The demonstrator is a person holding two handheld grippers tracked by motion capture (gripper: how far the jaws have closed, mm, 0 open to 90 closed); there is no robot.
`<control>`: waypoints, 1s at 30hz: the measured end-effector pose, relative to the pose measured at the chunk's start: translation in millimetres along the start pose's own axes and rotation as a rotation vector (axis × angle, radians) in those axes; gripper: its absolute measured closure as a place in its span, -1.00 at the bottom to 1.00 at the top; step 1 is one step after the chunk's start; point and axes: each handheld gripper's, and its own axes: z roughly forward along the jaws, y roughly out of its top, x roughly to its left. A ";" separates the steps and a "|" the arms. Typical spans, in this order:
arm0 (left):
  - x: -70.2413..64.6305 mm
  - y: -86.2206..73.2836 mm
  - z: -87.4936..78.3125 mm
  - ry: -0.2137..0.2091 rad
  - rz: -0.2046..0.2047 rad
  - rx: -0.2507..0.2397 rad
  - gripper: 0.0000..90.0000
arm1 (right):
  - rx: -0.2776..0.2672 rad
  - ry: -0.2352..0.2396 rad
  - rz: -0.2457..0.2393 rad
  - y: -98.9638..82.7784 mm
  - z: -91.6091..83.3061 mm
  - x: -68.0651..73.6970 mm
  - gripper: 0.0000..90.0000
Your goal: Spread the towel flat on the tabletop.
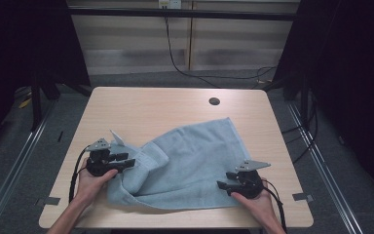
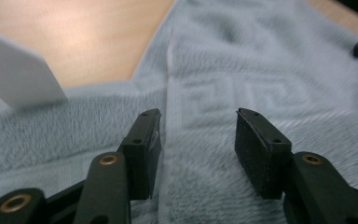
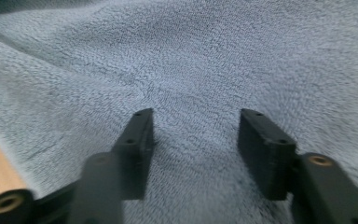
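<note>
Both tongs are down at the towel, one at each near end. High view: left tongs (image 1: 126,159) sit at the bunched left edge of the pale blue terry towel (image 1: 190,165), jaws pointing across toward my right; right tongs (image 1: 225,181) sit at the near right corner, jaws pointing back toward the left. Towel lies rumpled on the wooden table (image 1: 141,105), one fold rolled up just past my left jaws, far corner reaching away from both tongs.

Left gripper view: left tongs (image 2: 198,133) stand parted, nothing pinched. A raised fold line of the towel (image 2: 214,88) runs up just off the left jaw tip; woven border pattern lies ahead. White care tag (image 2: 16,77) sticks up off to the left.

Right gripper view: right tongs (image 3: 196,135) are wide apart over flat pile of towel (image 3: 191,60), nothing between the pads.

Handling, my guess: soft, limp, light, and grippy enough not to slip. It will sag and drag rather than hold shape. Best bite is a hemmed edge or corner, pinching a single layer.
</note>
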 end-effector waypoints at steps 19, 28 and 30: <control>-19.2 1.2 -3.8 -0.122 -0.007 -0.025 0.14 | -0.014 -0.143 0.022 26.7 20.5 -68.6 0.88; -1.0 -1.5 -7.0 -0.035 -0.026 -0.031 0.13 | -0.048 -0.212 0.104 42.2 30.2 -101.5 0.63; 3.0 -4.8 0.5 -0.039 -0.030 0.008 0.08 | -0.055 -0.205 0.090 43.9 26.8 -90.9 0.45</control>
